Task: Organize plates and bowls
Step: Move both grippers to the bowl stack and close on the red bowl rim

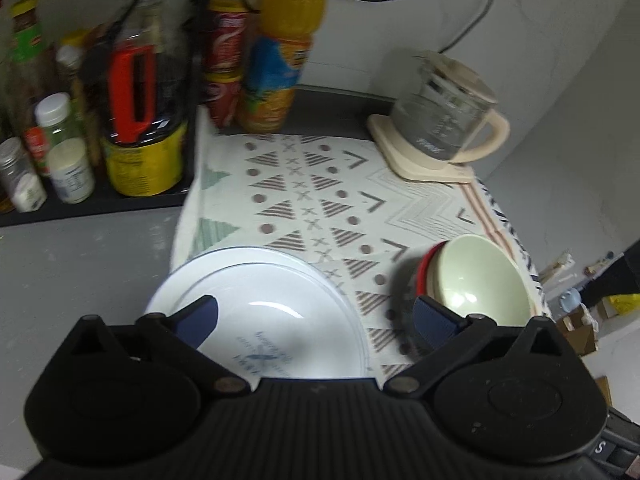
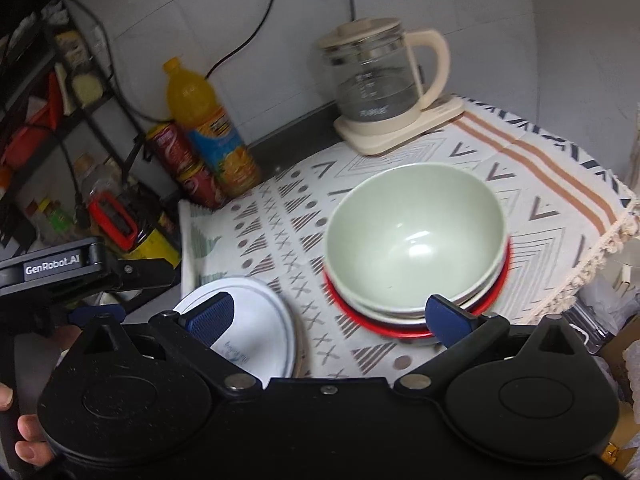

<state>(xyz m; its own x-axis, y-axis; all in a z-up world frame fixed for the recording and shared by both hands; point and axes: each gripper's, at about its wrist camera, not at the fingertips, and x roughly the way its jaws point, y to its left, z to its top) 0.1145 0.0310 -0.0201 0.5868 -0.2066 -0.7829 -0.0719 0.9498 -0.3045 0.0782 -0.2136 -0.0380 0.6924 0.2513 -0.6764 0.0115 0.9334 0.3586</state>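
**Both jaws released, plates and bowls stacked apart**

My left gripper (image 1: 314, 322) hangs with its jaws released, right over the white plates (image 1: 260, 308), which sit at the patterned cloth's (image 1: 320, 184) near left corner. My right gripper (image 2: 328, 322), jaws also spread and empty, faces the bowl stack (image 2: 416, 248), green bowl on top, well right of the plates. So each stack lies nearest its own side. The left tool reads "GenRobot.AI" (image 2: 52, 268); the plate's blue print is too blurred to read.
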